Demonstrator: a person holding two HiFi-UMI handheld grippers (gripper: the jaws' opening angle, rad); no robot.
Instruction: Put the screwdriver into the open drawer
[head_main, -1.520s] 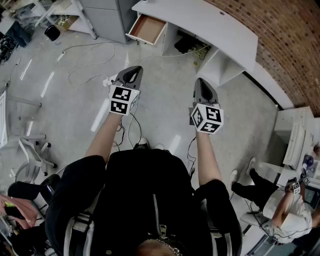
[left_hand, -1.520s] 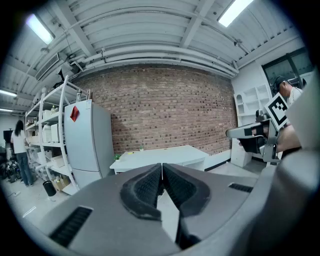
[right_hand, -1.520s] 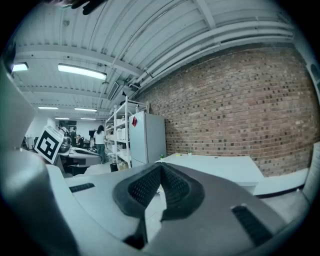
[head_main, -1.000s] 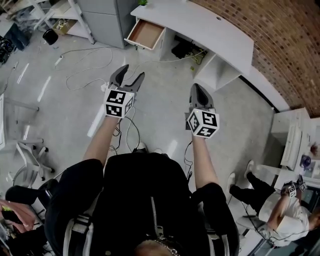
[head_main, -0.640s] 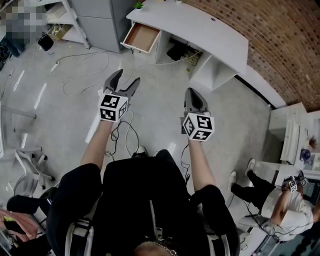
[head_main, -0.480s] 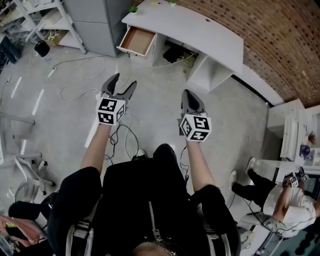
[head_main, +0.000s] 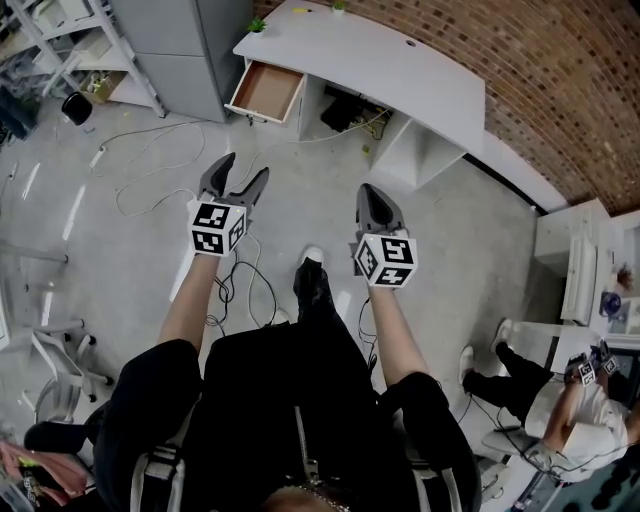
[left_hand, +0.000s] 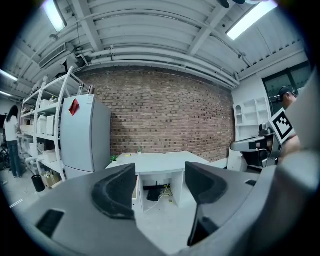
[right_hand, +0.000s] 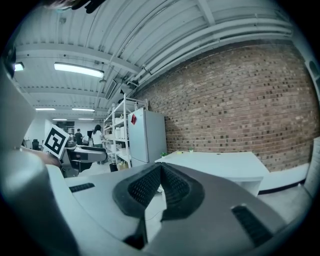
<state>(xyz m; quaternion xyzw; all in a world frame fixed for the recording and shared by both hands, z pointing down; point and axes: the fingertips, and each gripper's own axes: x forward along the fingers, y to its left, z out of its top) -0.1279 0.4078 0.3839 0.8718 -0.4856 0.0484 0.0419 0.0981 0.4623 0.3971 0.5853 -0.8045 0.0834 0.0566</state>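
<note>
Although the screwdriver cannot be made out in any view, neither claw carries it, so the pick-up is not yet done. The open, wood-lined drawer (head_main: 264, 92) lies well ahead of the left claw (head_main: 243, 168), jutting from the left end of the long white desk (head_main: 400, 70). It is nearer to both claws than it was a moment ago, because the person is walking up over the grey floor (head_main: 480, 230) (a black shoe (head_main: 312, 285) now steps out between the claws). The bigger change is in the left claw. Its jaws were together a moment ago and now stand wide apart, with only the distant desk showing between them. The right claw (head_main: 370, 192) stays pressed shut on nothing. I judge this an approach, with the left claw readied to take the tool, which has yet to be found.
</note>
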